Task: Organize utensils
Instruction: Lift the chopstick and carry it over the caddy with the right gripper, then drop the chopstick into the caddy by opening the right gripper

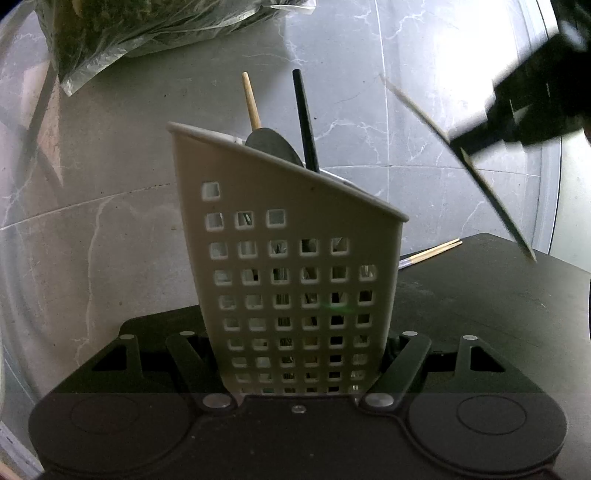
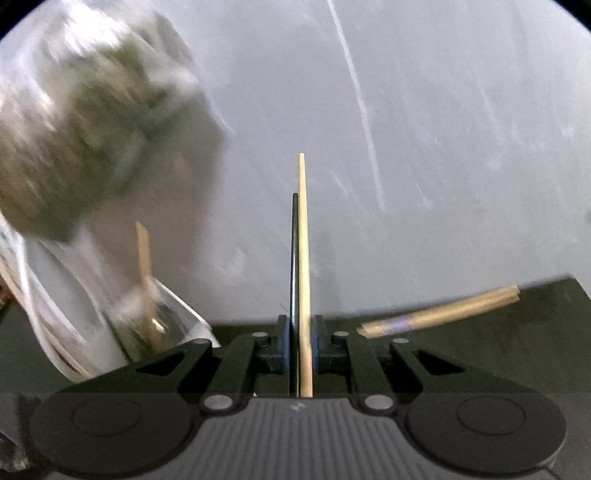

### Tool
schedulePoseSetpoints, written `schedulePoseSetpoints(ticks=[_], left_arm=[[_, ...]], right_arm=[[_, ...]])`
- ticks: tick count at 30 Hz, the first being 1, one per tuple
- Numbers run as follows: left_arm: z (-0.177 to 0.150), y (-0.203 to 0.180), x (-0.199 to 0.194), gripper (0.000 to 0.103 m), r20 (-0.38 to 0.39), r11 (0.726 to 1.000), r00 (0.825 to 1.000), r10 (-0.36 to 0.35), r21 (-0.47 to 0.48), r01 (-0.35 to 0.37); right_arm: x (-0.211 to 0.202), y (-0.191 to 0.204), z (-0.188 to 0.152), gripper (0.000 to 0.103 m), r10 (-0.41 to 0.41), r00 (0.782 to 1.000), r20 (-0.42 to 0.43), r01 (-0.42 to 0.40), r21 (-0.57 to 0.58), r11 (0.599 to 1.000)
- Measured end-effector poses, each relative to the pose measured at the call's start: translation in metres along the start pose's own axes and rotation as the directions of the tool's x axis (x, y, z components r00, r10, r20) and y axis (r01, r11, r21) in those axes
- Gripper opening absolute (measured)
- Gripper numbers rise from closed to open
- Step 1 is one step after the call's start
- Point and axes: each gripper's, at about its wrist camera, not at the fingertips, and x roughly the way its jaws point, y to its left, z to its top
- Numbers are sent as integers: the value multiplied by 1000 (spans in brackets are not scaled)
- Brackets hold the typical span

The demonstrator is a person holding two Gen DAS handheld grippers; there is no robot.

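— While my left gripper clamps the base of the perforated utensil holder, where does it stand?

— Near the black table's edge, grey tiled floor beyond. Its slanted rim is open above.

— What's inside?

— I count three things sticking out: a wooden handle, a black stick and a dark rounded blade.

— And my right gripper?

— It is closed narrow on two chopsticks, one pale wooden chopstick and one black chopstick, held in the air to the holder's right, well apart from the rim.

— Anything left on the table?

— One wrapped chopstick pair, lying flat by the far edge. A plastic bag sits on the floor.
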Motion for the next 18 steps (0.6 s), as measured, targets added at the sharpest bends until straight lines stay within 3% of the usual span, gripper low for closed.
schedulePoseSetpoints(ticks=[5,9,13,14,18], left_arm=[[0,0,0,76,0,1000,1000,0,0,0],[0,0,0,76,0,1000,1000,1,-1,-1],[1,0,0,76,0,1000,1000,1,0,-1],[0,0,0,76,1,1000,1000,1,-1,-1],[0,0,0,76,3,1000,1000,1,0,-1]], right_arm=[[-13,37,20,12,135,983,123,-131,-46,990],[-5,62,30,12,251,947,202,-242,-69,968],[10,77,25,12,294,926,234,-284,-78,956],[16,78,22,0,294,927,234,-283,-82,956],[31,85,6,0,277,938,207,-254,-133,958]])
